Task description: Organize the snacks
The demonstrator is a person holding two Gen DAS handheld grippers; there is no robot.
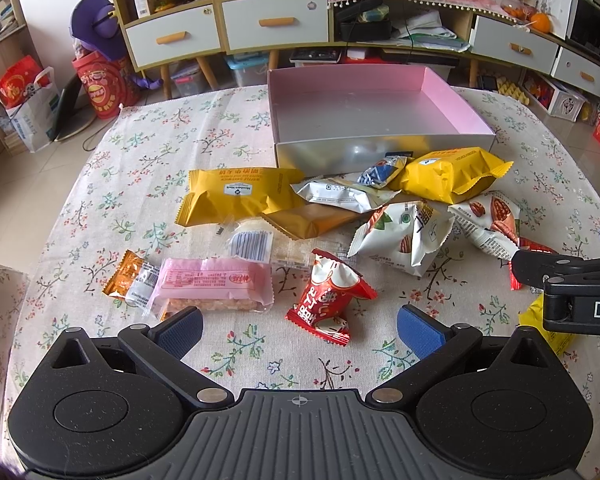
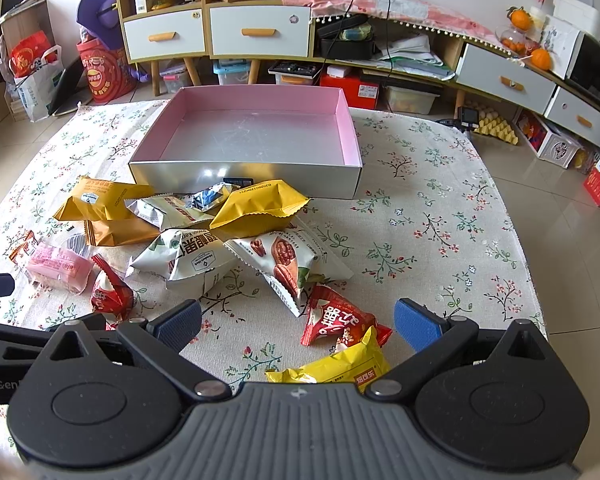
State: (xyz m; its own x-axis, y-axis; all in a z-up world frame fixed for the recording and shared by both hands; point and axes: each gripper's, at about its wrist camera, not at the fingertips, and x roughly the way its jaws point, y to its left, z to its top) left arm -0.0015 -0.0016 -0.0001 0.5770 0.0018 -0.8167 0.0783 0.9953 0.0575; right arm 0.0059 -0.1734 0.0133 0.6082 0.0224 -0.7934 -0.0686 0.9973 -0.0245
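Floral tablecloth point(image 1: 140, 152): red snack point(image 1: 327, 300) between left tongs point(image 1: 300, 330) (spread); right tongs point(image 2: 298, 326) spread.

At the right edge of the left wrist view, the right gripper point(image 1: 580, 280) is cut off by the frame and covers most of a bright yellow packet point(image 1: 536, 320) and a red packet point(image 1: 534, 246). Low in the right wrist view, that yellow packet point(image 2: 340, 364) runs under the gripper body. The print on the small blue-and-white packet point(image 1: 382, 172) is too small to read.
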